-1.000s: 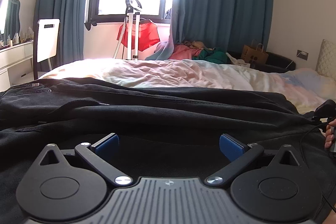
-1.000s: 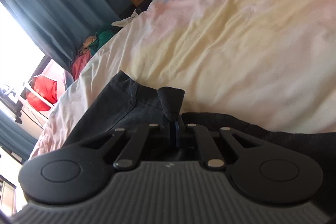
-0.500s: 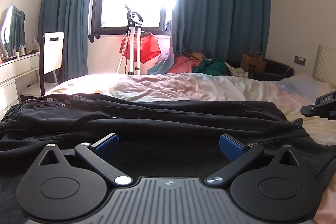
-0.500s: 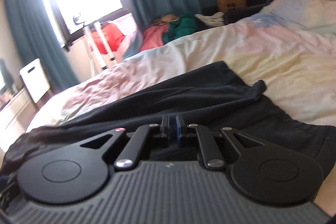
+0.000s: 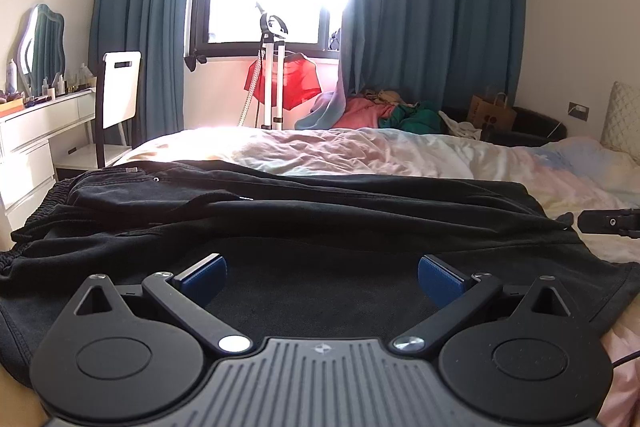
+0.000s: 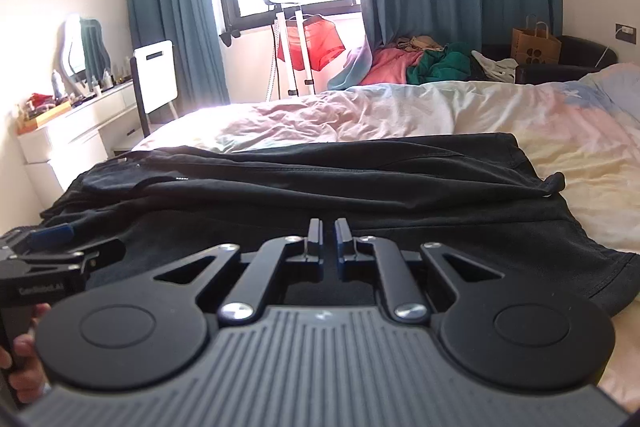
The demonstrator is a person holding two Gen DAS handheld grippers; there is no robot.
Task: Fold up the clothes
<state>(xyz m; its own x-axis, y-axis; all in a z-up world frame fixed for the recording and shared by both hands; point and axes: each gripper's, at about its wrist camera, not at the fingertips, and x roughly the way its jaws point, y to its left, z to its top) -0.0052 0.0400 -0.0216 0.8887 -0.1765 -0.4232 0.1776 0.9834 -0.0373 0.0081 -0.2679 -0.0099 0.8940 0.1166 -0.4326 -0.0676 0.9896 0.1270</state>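
Black trousers lie spread lengthwise across the pastel bedspread, waistband to the left and leg hems to the right. They are folded along their length, and a small corner of cloth sticks up at the right hem. My left gripper hovers over the near edge of the trousers, its blue pads wide apart and empty. My right gripper hangs above the near right part of the trousers. Its jaws are nearly together and nothing is between them. The left gripper and a person's hand show at the left of the right wrist view.
Behind the bed are a clothes steamer stand with a red garment, a heap of clothes and a paper bag. A white chair and a dresser stand at the left. A pillow lies far right.
The right gripper let go of the trouser corner it pinched, rolled upright and drew back and up. The left gripper also backed away and rose, staying open.
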